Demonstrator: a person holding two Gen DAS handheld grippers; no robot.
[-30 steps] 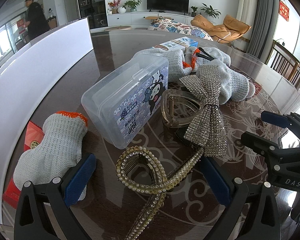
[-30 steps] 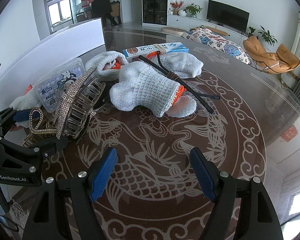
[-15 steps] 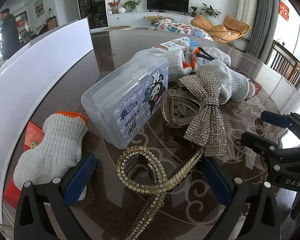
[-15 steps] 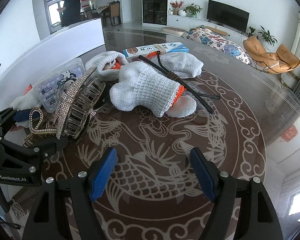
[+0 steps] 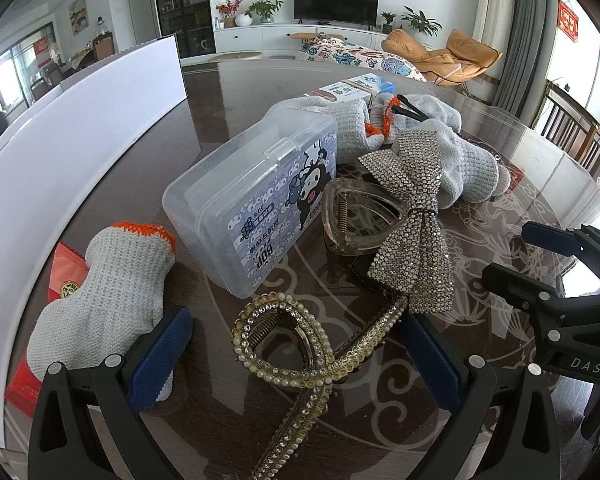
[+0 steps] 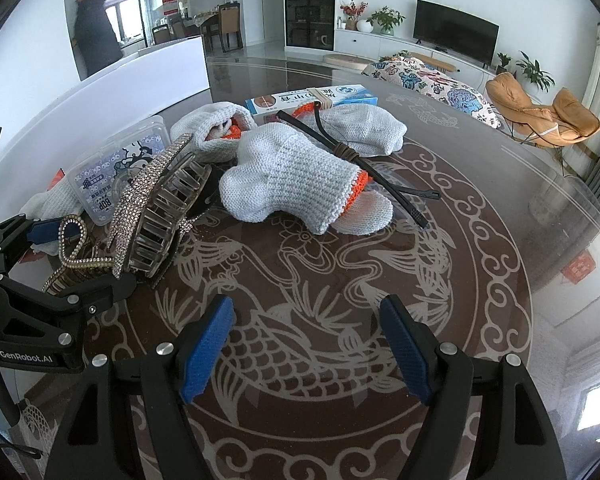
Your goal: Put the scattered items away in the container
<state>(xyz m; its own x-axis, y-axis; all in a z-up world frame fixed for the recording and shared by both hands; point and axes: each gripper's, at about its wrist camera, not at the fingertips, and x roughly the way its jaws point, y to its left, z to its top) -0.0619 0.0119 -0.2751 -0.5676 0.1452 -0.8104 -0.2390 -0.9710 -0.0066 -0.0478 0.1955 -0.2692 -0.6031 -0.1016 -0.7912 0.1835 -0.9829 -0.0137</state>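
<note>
The left tongs (image 5: pixel 296 354) are open wide at the bottom of the left view, and the gold hair clip with little pearls (image 5: pixel 288 344) lies on the desk (image 5: pixel 228 92) right between their blue pads (image 5: pixel 160 358); they hold nothing; I think this is the step just before a grab; next the tongs need to go down a bit and squeeze the clip, then carry it to the container; the clear plastic box with a cartoon sticker (image 5: pixel 252 196), in the middle of the view, may be that container, but its lid looks shut, so it may need opening first; the right tongs (image 6: pixel 308 344) are open too and hold nothing, over bare desk at the bottom of the right view; the sparkly silver bow clip (image 5: pixel 410 216) and the grey knit gloves with orange cuffs (image 6: pixel 288 176) lie scattered higher up; from a second ago, neither tongs have moved; only the person in dark clothes (image 6: pixel 94 36) far behind walked somewhere else.
</note>
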